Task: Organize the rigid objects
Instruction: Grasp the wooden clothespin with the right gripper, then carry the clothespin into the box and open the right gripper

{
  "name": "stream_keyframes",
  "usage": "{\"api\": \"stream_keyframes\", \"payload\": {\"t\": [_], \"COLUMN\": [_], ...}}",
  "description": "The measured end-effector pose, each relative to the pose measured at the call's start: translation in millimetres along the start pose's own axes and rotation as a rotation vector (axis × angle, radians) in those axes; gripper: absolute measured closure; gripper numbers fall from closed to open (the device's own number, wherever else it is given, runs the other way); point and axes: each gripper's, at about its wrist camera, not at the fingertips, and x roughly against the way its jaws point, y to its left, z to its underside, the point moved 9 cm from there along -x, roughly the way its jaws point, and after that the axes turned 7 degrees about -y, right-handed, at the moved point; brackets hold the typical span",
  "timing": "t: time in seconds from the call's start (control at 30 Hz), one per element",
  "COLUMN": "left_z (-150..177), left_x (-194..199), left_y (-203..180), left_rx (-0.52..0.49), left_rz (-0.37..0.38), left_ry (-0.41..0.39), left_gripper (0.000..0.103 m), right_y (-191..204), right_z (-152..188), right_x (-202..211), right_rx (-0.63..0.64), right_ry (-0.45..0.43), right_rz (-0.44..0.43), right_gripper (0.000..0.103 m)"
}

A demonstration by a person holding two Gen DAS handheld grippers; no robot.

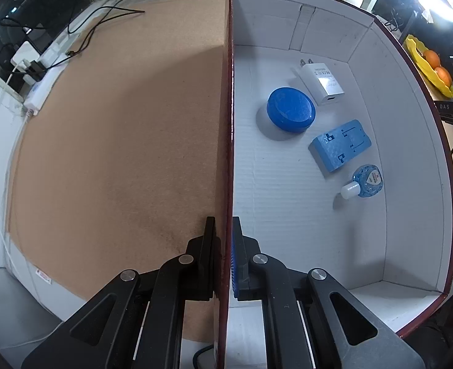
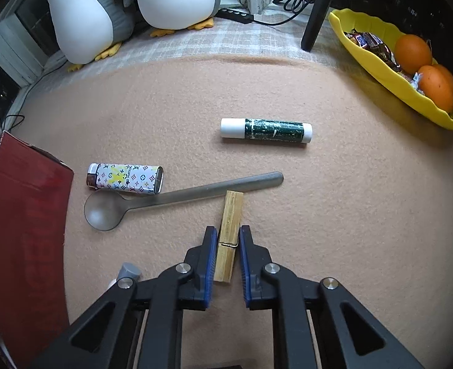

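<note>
My left gripper (image 1: 224,224) is shut on the thin side wall (image 1: 229,123) of a box that is red outside and white inside. On the box floor lie a blue round disc (image 1: 291,109), a white charger (image 1: 320,81), a blue plastic block (image 1: 340,144) and a small blue bottle (image 1: 364,181). In the right wrist view a wooden clothespin (image 2: 231,212) lies on the tan mat, and my right gripper (image 2: 228,233) is shut on its lower half. The clothespin's far end touches a grey spoon (image 2: 180,196). A patterned lighter (image 2: 125,178) and a green tube (image 2: 266,130) lie beyond.
The red box (image 2: 26,215) stands at the left of the mat. A yellow dish (image 2: 380,61) with oranges and sweets sits at the far right. Plush penguins (image 2: 128,6) and cables line the back. A small grey cap (image 2: 128,271) lies near my left finger.
</note>
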Motion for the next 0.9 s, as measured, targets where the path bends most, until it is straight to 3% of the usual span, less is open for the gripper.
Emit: {"api": "stream_keyframes", "payload": {"t": [0.43,0.9], "left_z": [0,2], "left_x": [2,10], "left_y": [2,6], "left_rx": [0.077,0.145], "left_rz": [0.016,0.028], "left_ry": [-0.021,-0.047], "left_gripper": [0.097,0.097], "right_y": [19,143], "right_z": [5,1], "right_x": [53,131], "right_rx": [0.056,0.290], "right_ry": [-0.097,-0.211], "right_rz": [-0.048,-0.247], "right_gripper": [0.091,0.091]}}
